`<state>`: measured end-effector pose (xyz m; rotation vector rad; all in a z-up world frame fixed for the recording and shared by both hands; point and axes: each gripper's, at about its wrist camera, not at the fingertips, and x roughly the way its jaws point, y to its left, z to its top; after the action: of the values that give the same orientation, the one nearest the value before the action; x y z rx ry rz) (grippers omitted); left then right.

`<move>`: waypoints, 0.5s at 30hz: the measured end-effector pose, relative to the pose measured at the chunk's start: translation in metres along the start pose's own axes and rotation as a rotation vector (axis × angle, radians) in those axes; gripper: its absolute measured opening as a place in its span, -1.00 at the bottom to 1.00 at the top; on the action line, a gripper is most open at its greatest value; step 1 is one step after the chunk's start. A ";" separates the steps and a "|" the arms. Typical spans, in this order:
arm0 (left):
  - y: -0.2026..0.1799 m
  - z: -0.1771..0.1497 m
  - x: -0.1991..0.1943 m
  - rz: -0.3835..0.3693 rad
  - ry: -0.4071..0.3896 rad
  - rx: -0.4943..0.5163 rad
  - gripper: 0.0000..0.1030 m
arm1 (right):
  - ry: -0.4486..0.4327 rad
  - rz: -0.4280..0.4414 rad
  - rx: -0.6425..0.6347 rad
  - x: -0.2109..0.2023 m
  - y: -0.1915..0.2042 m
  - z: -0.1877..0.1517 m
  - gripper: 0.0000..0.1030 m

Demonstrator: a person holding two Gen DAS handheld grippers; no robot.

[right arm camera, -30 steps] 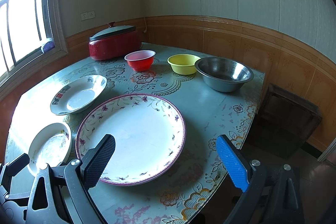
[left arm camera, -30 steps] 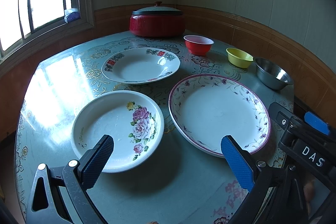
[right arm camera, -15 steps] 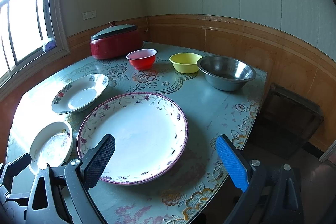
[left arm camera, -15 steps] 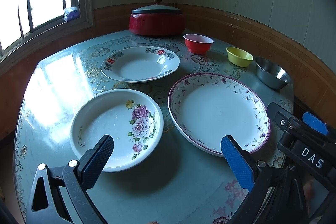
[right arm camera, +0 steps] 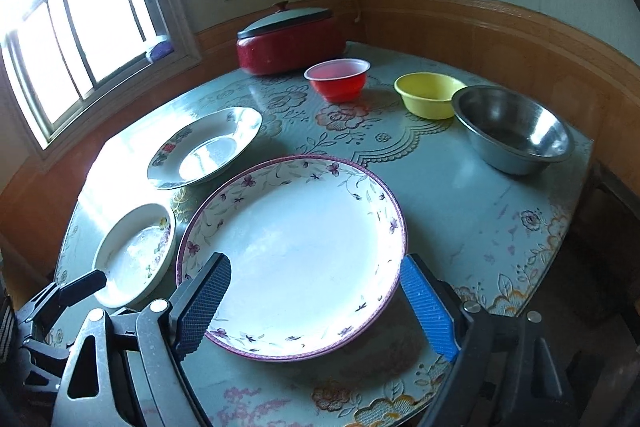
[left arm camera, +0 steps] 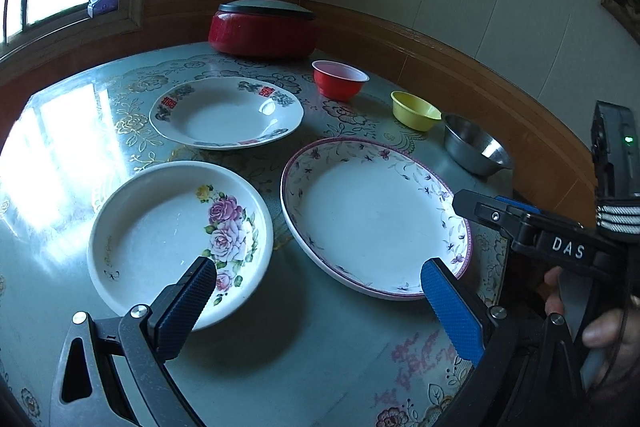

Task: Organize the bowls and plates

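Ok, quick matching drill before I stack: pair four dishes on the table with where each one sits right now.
Things:
1. rose plate
2. purple-rimmed plate
3. steel bowl
4. red bowl

Places:
A. beside the red lidded pot
B. at the table's right edge, next to the yellow bowl
C. nearest the left gripper
D. between the right gripper's fingers, untouched

Pairs: 1-C, 2-D, 3-B, 4-A

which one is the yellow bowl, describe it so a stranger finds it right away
Start at the red lidded pot by the wall. A row of three bowls runs from it; the yellow bowl sits between the red bowl and the steel bowl, the only yellow dish.
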<state>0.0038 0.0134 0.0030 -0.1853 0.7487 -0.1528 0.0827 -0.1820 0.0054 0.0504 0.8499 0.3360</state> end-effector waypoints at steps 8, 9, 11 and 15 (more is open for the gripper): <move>-0.008 -0.003 0.005 0.000 0.041 0.036 0.99 | 0.144 0.079 -0.146 0.053 -0.038 0.050 0.20; -0.009 -0.004 0.007 0.000 0.050 0.021 0.99 | 0.163 0.091 -0.167 0.061 -0.039 0.054 0.07; -0.010 -0.005 0.009 0.018 0.052 -0.010 0.99 | 0.195 0.106 -0.225 0.078 -0.039 0.064 -0.10; -0.012 -0.007 0.012 0.046 0.046 -0.081 0.99 | 0.244 0.142 -0.359 0.104 -0.032 0.078 -0.25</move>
<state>0.0068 -0.0016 -0.0068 -0.2425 0.8046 -0.0836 0.2126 -0.1735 -0.0246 -0.2694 1.0178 0.6335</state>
